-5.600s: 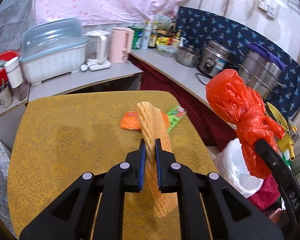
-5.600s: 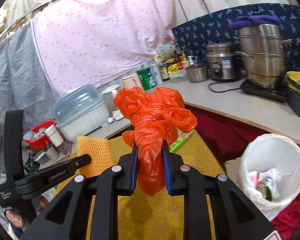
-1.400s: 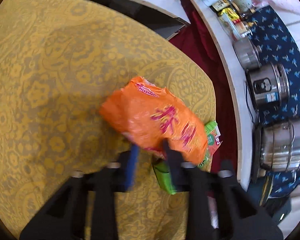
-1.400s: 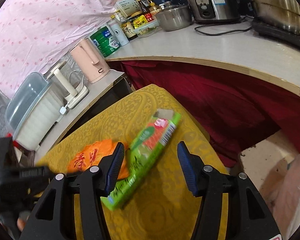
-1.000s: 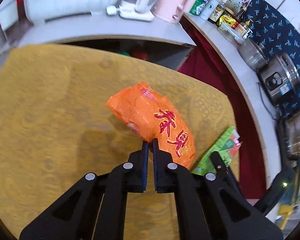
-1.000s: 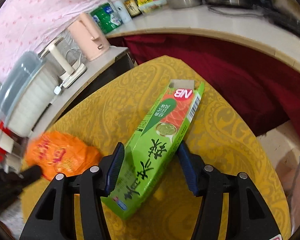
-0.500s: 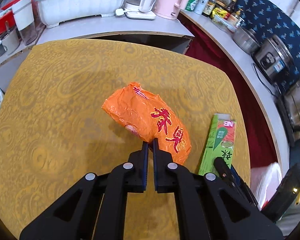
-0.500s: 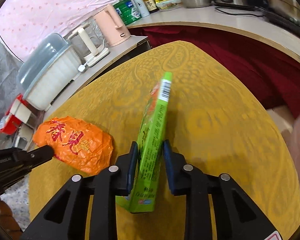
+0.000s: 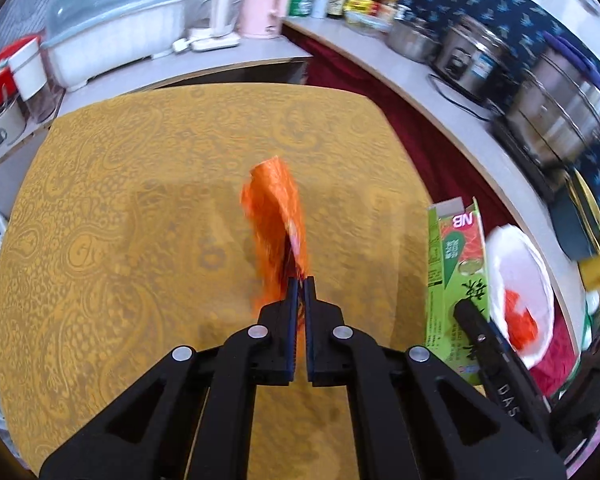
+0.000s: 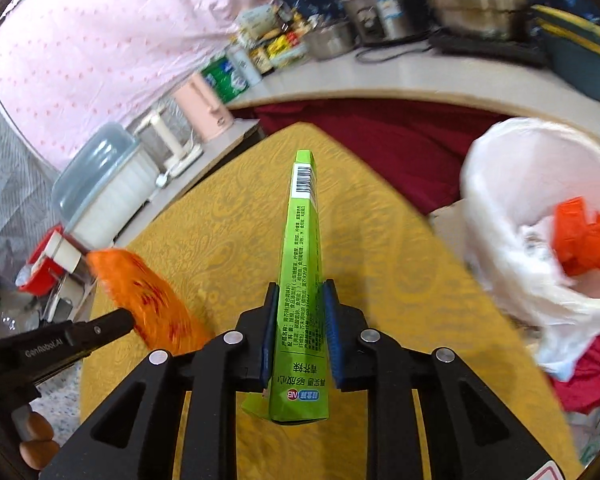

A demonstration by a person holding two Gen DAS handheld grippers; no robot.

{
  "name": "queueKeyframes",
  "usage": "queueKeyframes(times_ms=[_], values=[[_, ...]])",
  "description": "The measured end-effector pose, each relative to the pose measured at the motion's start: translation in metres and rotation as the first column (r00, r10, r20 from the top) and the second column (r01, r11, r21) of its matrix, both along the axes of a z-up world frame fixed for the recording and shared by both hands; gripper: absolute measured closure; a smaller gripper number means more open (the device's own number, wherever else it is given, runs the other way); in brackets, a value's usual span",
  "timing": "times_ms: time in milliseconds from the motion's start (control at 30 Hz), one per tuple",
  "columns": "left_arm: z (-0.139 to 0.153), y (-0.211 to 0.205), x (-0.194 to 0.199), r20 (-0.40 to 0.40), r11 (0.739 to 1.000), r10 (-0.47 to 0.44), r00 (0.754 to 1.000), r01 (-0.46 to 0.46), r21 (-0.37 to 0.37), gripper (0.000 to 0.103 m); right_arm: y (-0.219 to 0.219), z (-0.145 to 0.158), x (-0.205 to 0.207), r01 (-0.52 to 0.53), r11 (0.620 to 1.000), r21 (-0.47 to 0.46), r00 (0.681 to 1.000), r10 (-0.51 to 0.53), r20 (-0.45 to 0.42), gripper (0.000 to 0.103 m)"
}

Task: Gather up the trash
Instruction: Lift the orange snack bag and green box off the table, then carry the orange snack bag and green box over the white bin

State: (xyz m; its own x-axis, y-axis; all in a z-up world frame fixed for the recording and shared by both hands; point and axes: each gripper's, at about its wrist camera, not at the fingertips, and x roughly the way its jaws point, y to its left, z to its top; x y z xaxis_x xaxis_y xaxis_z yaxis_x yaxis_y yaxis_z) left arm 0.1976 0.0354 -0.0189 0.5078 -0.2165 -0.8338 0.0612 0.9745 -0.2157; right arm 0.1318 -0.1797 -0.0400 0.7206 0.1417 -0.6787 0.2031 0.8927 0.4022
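- one left gripper (image 9: 299,280) clamped on one orange wrapper (image 9: 276,216), mid-frame above the yellow table (image 9: 100,240)
- one right gripper (image 10: 298,292) clamped on one green box (image 10: 302,280), centre frame
- one white bin (image 10: 496,200), right edge

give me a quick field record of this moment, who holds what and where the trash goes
left gripper: shut on crinkly orange plastic snack bag, lifted above the table
right gripper: shut on long green cardboard box
table: yellow patterned tablecloth
bin: white plastic-lined trash bin, beside the table, red-orange plastic bag inside
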Motion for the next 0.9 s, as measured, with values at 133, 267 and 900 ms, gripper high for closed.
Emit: queueKeyframes(times_ms=[133, 267, 900], values=[[0.015, -0.026, -0.019, 0.036, 0.999, -0.053, 0.998, 0.053, 0.004, 0.102, -0.024, 0.018, -0.026, 0.047, 0.999, -0.003, 0.998, -0.047, 0.041, 0.083], [0.032, -0.054, -0.035, 0.073, 0.994, -0.110, 0.991, 0.110, 0.006, 0.103, -0.047, 0.032, -0.050, 0.093, 0.995, -0.020, 0.993, -0.091, 0.073, 0.083], [0.012, -0.100, -0.082, 0.086, 0.945, -0.327, 0.941, 0.327, 0.011, 0.038, -0.117, 0.038, -0.125, 0.234, 0.972, 0.001, 0.967, -0.233, 0.105, 0.083]])
